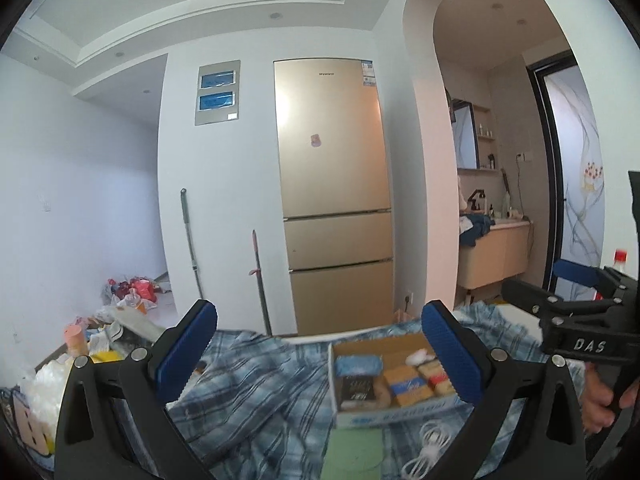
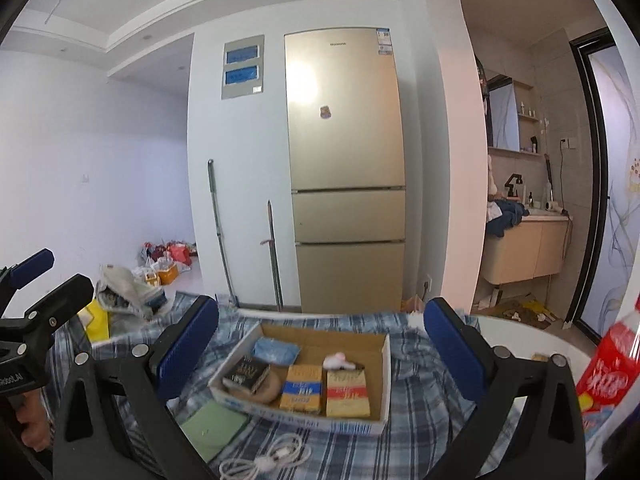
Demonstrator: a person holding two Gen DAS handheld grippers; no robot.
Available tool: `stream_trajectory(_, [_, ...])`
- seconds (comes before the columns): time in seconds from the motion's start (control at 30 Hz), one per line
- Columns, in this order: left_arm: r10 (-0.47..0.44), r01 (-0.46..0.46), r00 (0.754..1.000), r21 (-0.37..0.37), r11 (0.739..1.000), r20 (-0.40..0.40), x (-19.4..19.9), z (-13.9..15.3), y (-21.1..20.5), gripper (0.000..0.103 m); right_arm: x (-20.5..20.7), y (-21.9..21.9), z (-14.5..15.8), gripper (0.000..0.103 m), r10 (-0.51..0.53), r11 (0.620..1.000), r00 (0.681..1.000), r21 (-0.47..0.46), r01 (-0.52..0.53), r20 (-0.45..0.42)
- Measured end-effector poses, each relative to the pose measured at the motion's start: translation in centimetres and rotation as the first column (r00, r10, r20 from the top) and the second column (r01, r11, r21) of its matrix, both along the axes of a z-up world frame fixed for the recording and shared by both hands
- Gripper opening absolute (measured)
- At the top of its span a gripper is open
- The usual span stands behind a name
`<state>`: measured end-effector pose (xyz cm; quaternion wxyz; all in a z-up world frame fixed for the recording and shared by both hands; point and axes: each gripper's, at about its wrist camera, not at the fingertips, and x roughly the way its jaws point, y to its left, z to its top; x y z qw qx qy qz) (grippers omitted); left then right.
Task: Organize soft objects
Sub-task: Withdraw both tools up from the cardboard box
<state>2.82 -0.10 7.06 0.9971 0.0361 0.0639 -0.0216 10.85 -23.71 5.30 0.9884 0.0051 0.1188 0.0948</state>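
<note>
A shallow cardboard box (image 2: pixel 384 380) sits on a blue plaid cloth (image 2: pixel 420 452). It holds a light blue soft pack (image 2: pixel 277 350), a black packet (image 2: pixel 246 374) on a tan round pad, two yellow packs (image 2: pixel 301 392), and a small pink-white soft thing (image 2: pixel 339 361). The box also shows in the left wrist view (image 1: pixel 394 414). My right gripper (image 2: pixel 320 352) is open and empty above the box. My left gripper (image 1: pixel 320 356) is open and empty, held above the cloth left of the box.
A green pad (image 2: pixel 214 426) and a white cable (image 2: pixel 264 456) lie in front of the box. A red-labelled bottle (image 2: pixel 612 368) stands at the right. Bags and clutter (image 2: pixel 128 292) lie at the left. A gold fridge (image 2: pixel 344 168) stands behind.
</note>
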Motion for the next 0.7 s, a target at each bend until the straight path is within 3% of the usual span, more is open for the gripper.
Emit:
stream_trajectory(0.17, [-0.023,0.022,0.998,-0.013,1.000,-0.059,1.8,-3.1,0.4,0.103,0.2,0.6,-3.1,0.103,-0.007,1.000,0.999,0.014,0.008,-0.043])
stream_trajectory(0.23, [0.026,-0.028,0.998,-0.025,0.999,-0.065,2.4,-4.5,0.9,0.103,0.2,0.3,-4.2,0.103,-0.055,0.998,0.998,0.041,0.056,-0.038])
stream_trajectory(0.3, [0.015,-0.018,0.995,-0.029,0.999,-0.101,3.2,-5.9,1.3,0.103,0.3,0.1,-5.4,0.103,-0.098,0.993,0.994,0.059,0.100,-0.041])
stream_trajectory(0.43, [0.032,-0.031,0.987,0.007,0.999,-0.155,4.2,-8.1,1.2,0.103,1.5,0.2,-6.8,0.103,-0.063,0.997,0.991,0.043,0.068,-0.115])
stream_trajectory(0.7, [0.004,-0.004,0.984,0.000,1.000,-0.178,4.5,-8.6,1.1,0.103,3.1,0.6,-8.7,0.103,-0.048,0.999,0.978,-0.007,0.047,-0.201])
